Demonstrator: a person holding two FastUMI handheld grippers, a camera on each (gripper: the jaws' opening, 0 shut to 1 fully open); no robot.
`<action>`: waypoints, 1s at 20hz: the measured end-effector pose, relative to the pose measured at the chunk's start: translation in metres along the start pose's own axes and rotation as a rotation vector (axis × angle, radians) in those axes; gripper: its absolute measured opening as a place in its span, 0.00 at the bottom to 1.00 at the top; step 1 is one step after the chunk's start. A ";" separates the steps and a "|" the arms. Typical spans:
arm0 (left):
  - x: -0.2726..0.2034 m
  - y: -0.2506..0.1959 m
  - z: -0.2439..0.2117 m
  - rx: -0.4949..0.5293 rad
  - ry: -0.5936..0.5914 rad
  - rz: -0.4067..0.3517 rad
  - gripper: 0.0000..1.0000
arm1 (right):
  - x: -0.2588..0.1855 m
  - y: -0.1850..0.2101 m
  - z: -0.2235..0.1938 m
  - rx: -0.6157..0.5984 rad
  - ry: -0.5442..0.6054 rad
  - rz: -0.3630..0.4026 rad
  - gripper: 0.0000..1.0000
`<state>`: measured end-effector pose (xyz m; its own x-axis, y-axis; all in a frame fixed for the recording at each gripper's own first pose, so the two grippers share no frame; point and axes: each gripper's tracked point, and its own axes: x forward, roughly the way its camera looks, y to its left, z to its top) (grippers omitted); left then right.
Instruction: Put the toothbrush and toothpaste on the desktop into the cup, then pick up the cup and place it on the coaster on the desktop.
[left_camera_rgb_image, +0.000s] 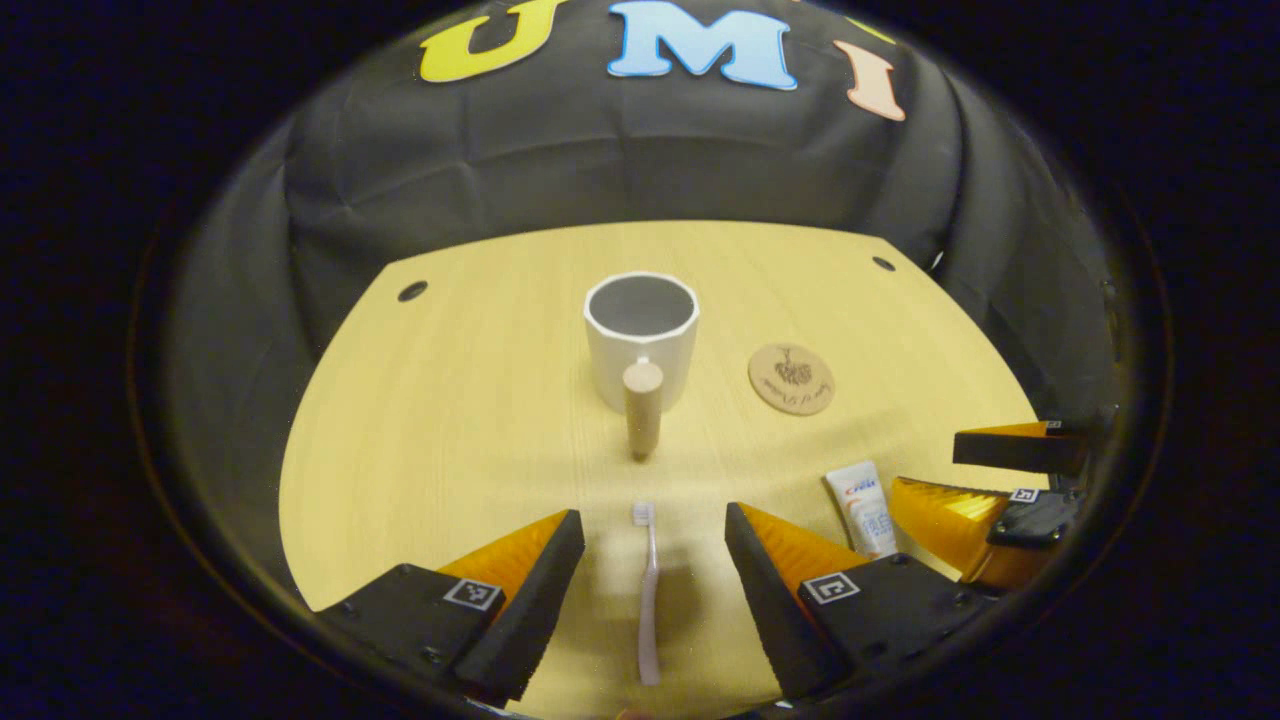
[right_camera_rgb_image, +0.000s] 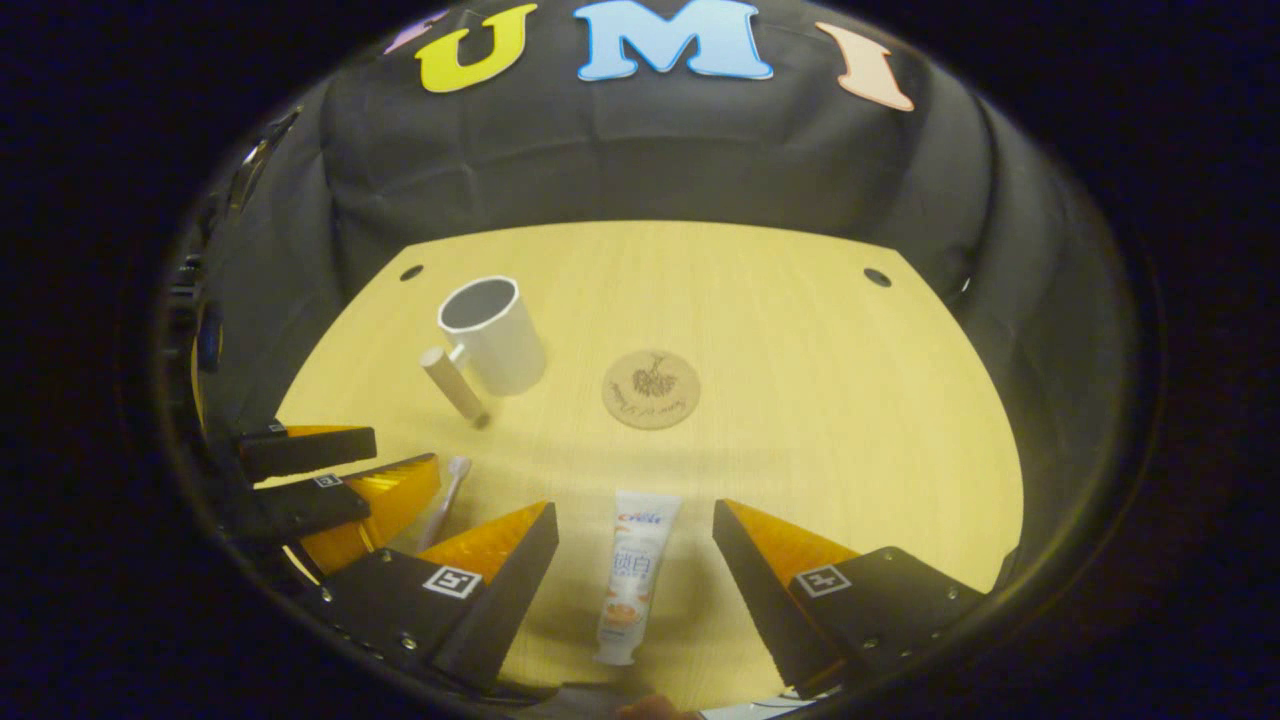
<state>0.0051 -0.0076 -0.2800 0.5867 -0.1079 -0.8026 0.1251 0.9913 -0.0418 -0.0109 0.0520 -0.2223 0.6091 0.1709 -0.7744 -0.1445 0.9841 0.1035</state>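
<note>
So the toothbrush (left_camera_rgb_image: 648, 590) lies flat on the desktop (left_camera_rgb_image: 450, 450), bristle end pointing far toward the cup (left_camera_rgb_image: 640, 340), and it sits between the wide-open fingers of the left gripper (left_camera_rgb_image: 655, 560), which hold nothing. The toothpaste (right_camera_rgb_image: 632, 570) lies flat too, just right of the toothbrush, cap end near, between the spread fingers of the right gripper (right_camera_rgb_image: 635, 560), also empty. The cup stands upright mid-desk, looks empty, its wooden handle (left_camera_rgb_image: 642, 408) pointing near. The coaster (left_camera_rgb_image: 791, 378) lies bare just right of the cup, not touching it. Step in hand looks like the first one: the pick of brush and paste, neither yet gripped. Next move likely calls for lowering each gripper over its item, closing across the narrow body, then lifting and tipping it into the cup mouth without knocking the cup.
</note>
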 end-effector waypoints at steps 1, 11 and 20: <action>0.005 -0.001 -0.009 0.004 0.035 0.001 0.94 | 0.003 0.000 -0.006 0.007 0.027 0.003 0.98; 0.022 0.006 -0.084 -0.012 0.379 0.002 0.94 | 0.027 0.004 -0.057 0.046 0.280 0.020 0.99; 0.023 0.007 -0.102 0.013 0.467 0.019 0.82 | 0.035 0.011 -0.080 0.081 0.411 0.045 0.99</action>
<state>-0.0618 0.0048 -0.3595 0.1663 -0.0416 -0.9852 0.1295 0.9914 -0.0200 -0.0533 0.0645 -0.2987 0.2398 0.1967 -0.9507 -0.0921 0.9794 0.1795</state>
